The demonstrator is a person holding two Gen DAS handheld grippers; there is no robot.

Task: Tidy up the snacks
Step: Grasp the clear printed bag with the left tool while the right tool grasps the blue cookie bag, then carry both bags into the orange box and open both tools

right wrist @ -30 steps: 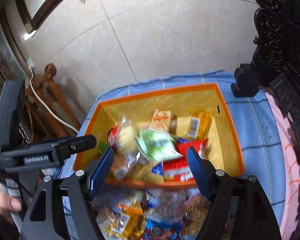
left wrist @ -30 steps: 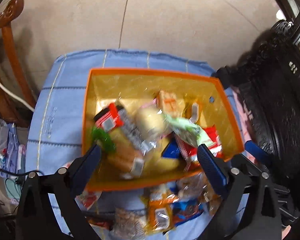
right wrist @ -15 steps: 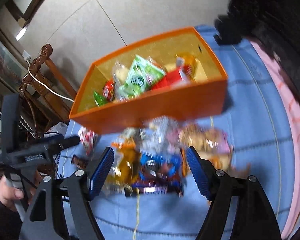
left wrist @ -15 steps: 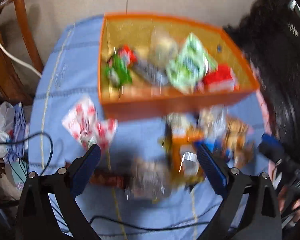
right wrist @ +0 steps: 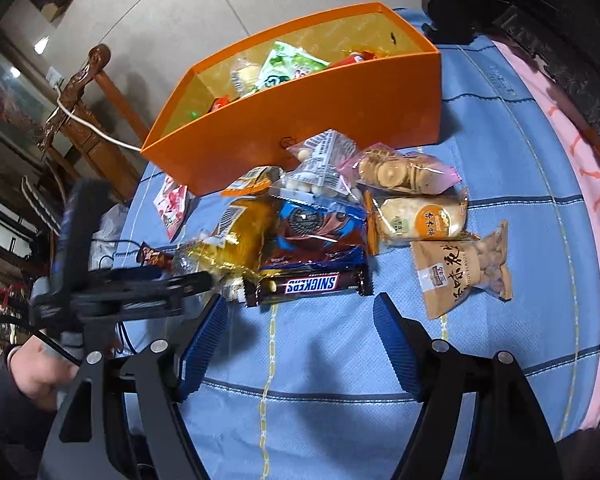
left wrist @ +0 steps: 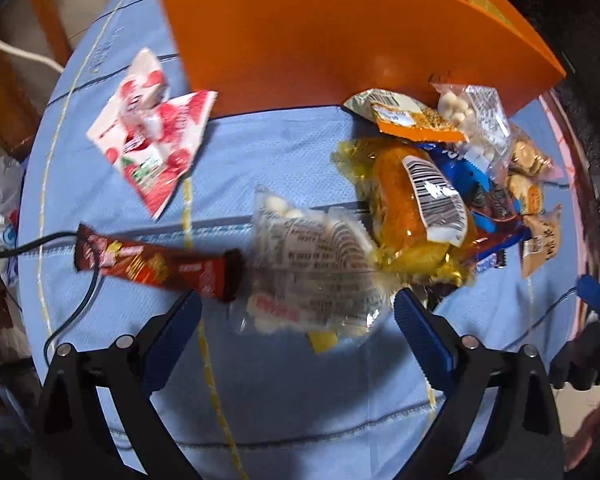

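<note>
Both grippers held low over a blue tablecloth, each with jaws spread wide and nothing between them. Left gripper just above a clear packet of small white candies, the packet lying between the two blue fingers but not pinched; whether the pads touch it cannot be told because of blur. To the left of that packet, a dark red chocolate bar, end touching it; further up, a pink-and-white strawberry packet near the corner of the orange box. Right gripper over bare cloth, just in front of a Snickers bar at the near edge of the snack pile. Behind the bar, a blue cookie packet and a yellow wrapped cake, overlapping. To the right, a packet of round crackers, a second cracker packet with orange label, and a brown nut bag lying a little apart. Orange box standing behind the pile, some packets touching its front wall, with a green packet and other snacks inside. Person's left hand on the left gripper's handle, at the lower left of the right view.
</note>
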